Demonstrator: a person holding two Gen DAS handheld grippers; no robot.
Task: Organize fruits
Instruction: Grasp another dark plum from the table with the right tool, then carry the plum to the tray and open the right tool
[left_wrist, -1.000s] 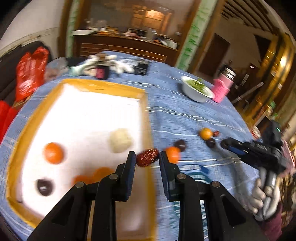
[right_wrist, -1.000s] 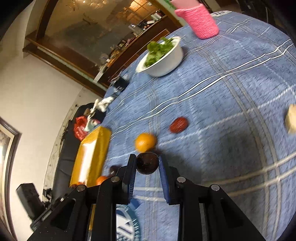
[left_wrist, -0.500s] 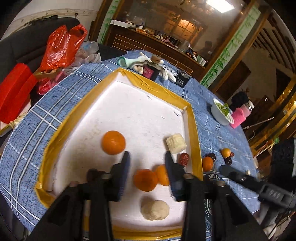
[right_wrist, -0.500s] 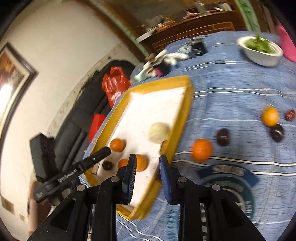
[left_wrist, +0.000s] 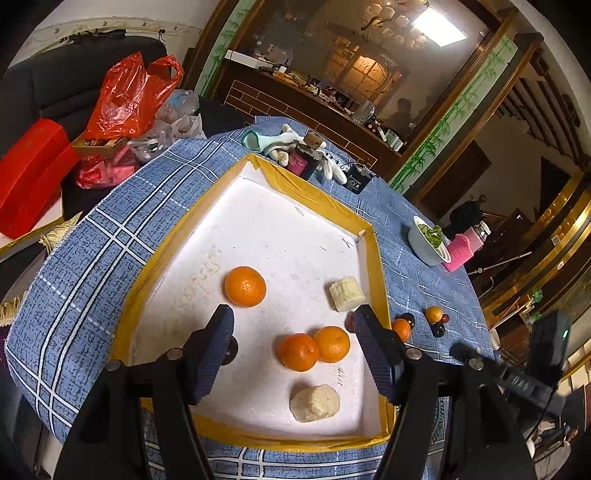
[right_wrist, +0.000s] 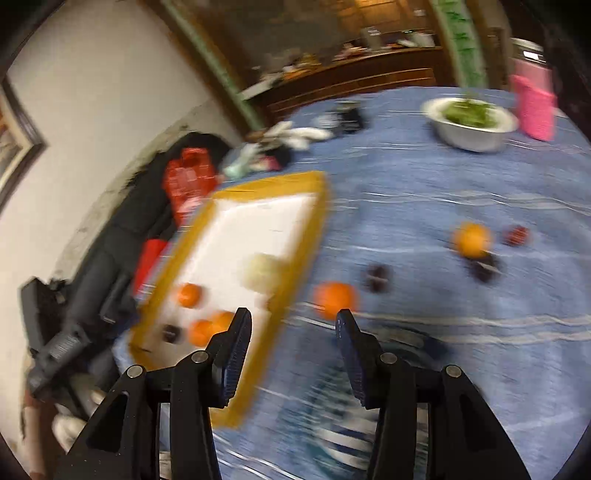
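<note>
A white tray with a yellow rim (left_wrist: 321, 199) lies on the blue checked cloth. In it are three oranges (left_wrist: 245, 286) (left_wrist: 298, 351) (left_wrist: 331, 343), two pale peeled pieces (left_wrist: 346, 294) (left_wrist: 314, 402) and a dark fruit (left_wrist: 231, 351) behind my left finger. My left gripper (left_wrist: 295, 347) is open and empty above the tray. My right gripper (right_wrist: 293, 350) is open and empty above the cloth by the tray's right rim (right_wrist: 291, 266); this view is blurred. On the cloth lie an orange (right_wrist: 335, 299), a dark fruit (right_wrist: 376, 277), a small orange (right_wrist: 472, 239), another dark fruit (right_wrist: 484, 267) and a red date (right_wrist: 516, 235).
A white bowl of greens (left_wrist: 428, 242) and a pink-sleeved bottle (left_wrist: 461, 249) stand at the table's far right. Small boxes and a soft toy (left_wrist: 306, 155) lie behind the tray. Red bags (left_wrist: 129, 96) sit on a dark sofa at the left.
Both grippers opened wide. The left one pulled back above the tray after leaving the red date. The right one swung left to the tray and no longer holds the dark fruit.
</note>
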